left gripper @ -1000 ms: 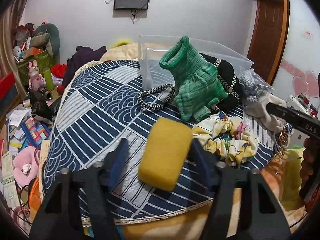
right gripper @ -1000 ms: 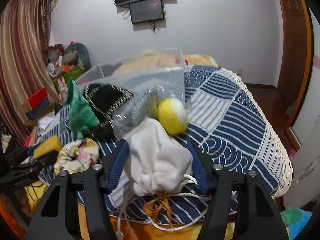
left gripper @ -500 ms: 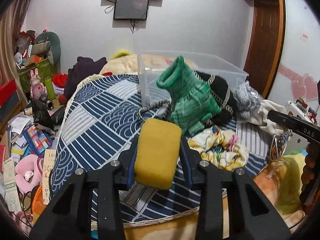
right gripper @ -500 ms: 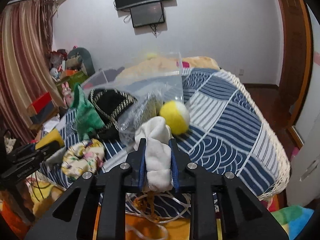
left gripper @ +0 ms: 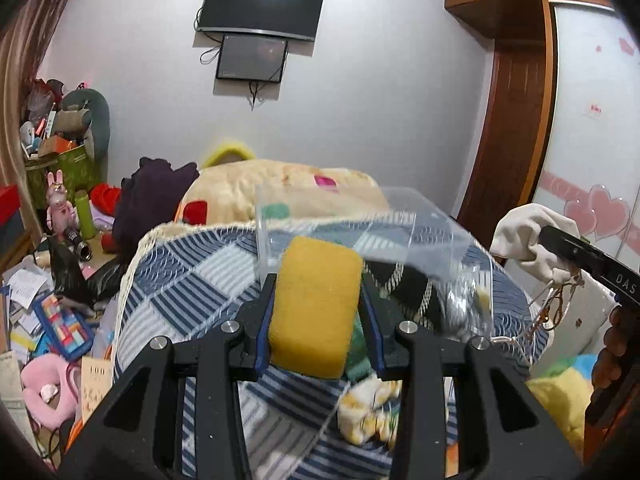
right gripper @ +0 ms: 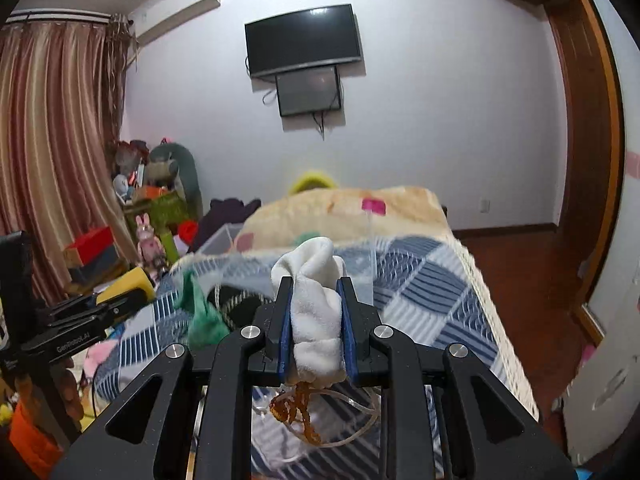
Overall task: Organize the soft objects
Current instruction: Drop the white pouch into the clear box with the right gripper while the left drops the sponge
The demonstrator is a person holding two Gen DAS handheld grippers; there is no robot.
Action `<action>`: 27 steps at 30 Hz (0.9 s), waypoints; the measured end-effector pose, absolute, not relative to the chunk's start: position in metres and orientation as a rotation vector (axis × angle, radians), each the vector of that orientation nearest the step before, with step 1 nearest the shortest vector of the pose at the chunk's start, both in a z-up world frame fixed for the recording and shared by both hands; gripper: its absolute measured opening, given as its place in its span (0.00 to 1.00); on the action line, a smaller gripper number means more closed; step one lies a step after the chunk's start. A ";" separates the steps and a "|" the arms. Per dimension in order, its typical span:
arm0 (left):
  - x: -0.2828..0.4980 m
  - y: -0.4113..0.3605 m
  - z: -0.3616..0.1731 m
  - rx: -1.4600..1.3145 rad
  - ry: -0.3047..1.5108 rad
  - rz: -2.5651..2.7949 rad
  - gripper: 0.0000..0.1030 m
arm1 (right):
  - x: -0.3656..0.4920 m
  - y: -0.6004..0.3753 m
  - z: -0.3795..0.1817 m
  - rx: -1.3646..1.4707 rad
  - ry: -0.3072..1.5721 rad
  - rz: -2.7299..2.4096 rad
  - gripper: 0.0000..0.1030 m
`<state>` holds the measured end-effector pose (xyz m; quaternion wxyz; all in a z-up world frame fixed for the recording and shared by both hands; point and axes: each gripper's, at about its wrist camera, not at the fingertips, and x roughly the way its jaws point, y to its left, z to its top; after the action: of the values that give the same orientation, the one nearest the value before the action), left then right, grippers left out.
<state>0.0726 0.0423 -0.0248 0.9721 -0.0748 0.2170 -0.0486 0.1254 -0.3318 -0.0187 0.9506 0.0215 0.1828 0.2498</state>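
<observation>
My left gripper [left gripper: 318,312] is shut on a yellow sponge [left gripper: 316,304] and holds it up above the bed, in front of the clear plastic bin [left gripper: 360,220]. My right gripper [right gripper: 314,312] is shut on a white cloth pouch [right gripper: 316,304] with orange and white cords hanging below it [right gripper: 300,416]. The pouch also shows at the right of the left wrist view [left gripper: 524,240]. The sponge shows at the left of the right wrist view [right gripper: 128,280]. A green knit piece [right gripper: 200,316], a black bag [left gripper: 404,288] and a floral scrunchie [left gripper: 368,412] lie on the blue patterned bedspread [right gripper: 432,280].
A beige quilt [left gripper: 280,192] is heaped behind the bin. Toys, boxes and papers crowd the floor at the left [left gripper: 48,304]. A curtain [right gripper: 60,140] hangs at the left, a wooden door [left gripper: 516,140] stands at the right, and screens hang on the far wall [right gripper: 304,40].
Both grippers closed on their objects, the left on the sponge and the right on the pouch, then lifted them off the bed. The views now tilt upward toward the wall.
</observation>
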 end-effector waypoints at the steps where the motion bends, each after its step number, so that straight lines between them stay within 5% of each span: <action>1: 0.075 0.043 -0.022 -0.155 0.434 -0.102 0.37 | 0.130 -0.330 -0.014 0.045 0.361 0.510 0.18; 14: 0.138 0.049 -0.001 -0.139 0.451 -0.110 0.37 | 0.178 -0.295 0.025 0.007 0.287 0.492 0.18; 27: 0.206 0.041 -0.013 -0.076 0.571 -0.131 0.37 | 0.220 -0.264 0.004 -0.095 0.369 0.449 0.18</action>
<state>0.2062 0.0413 -0.0130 0.9566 -0.0376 0.2816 -0.0646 0.2204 -0.2639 0.0043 0.9569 -0.0467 0.1817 0.2215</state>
